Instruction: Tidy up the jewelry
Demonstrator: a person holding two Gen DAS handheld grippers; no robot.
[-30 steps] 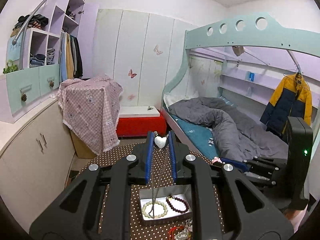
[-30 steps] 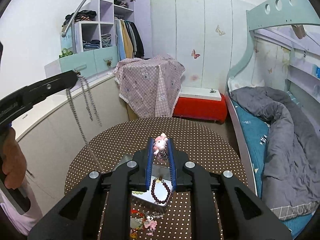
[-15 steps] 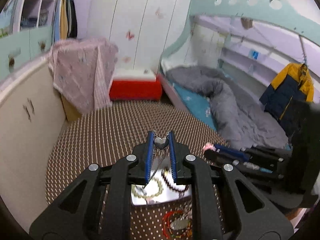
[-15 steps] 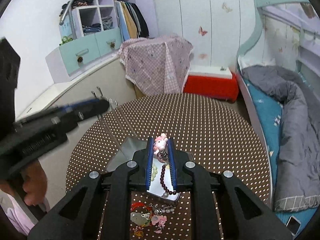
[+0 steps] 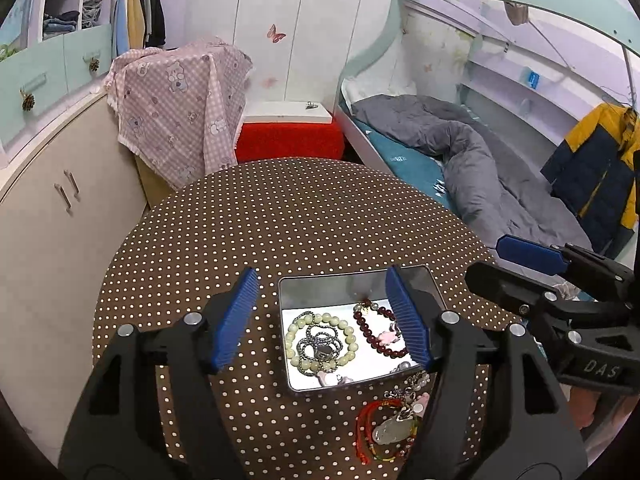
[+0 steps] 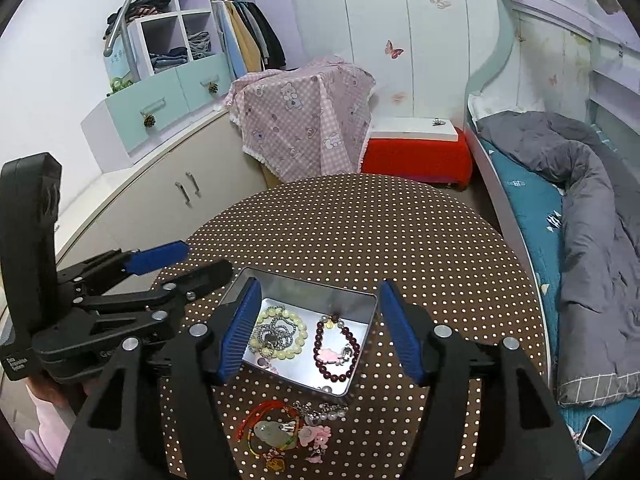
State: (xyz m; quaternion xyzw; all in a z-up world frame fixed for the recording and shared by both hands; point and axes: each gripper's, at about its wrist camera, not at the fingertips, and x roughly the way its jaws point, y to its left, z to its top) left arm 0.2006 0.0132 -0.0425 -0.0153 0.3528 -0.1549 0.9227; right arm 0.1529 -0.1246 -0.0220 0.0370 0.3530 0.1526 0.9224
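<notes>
A silver metal tin (image 5: 348, 280) (image 6: 352, 296) lies on the dotted round table. In it lie a pale green bead bracelet (image 5: 348, 330) (image 6: 298, 330), a silver chain necklace with a heart pendant (image 5: 320, 346) (image 6: 270, 334), a dark red bead bracelet (image 5: 370, 330) (image 6: 334, 370) and a pink charm (image 5: 387, 336) (image 6: 329, 355). My left gripper (image 5: 322, 316) is open and empty above the tin. My right gripper (image 6: 316, 330) is open and empty above it too.
A loose pile of jewelry with a red cord (image 5: 386, 426) (image 6: 280, 434) lies on the table (image 5: 280, 220) in front of the tin. A cabinet (image 5: 48, 208) stands left, a bunk bed (image 5: 460, 160) right. A phone (image 6: 596, 434) lies on the bed.
Both grippers have opened. The necklace left my left gripper and the pink charm left my right gripper; both now lie in the tin. Both grippers tilted down toward the table.
</notes>
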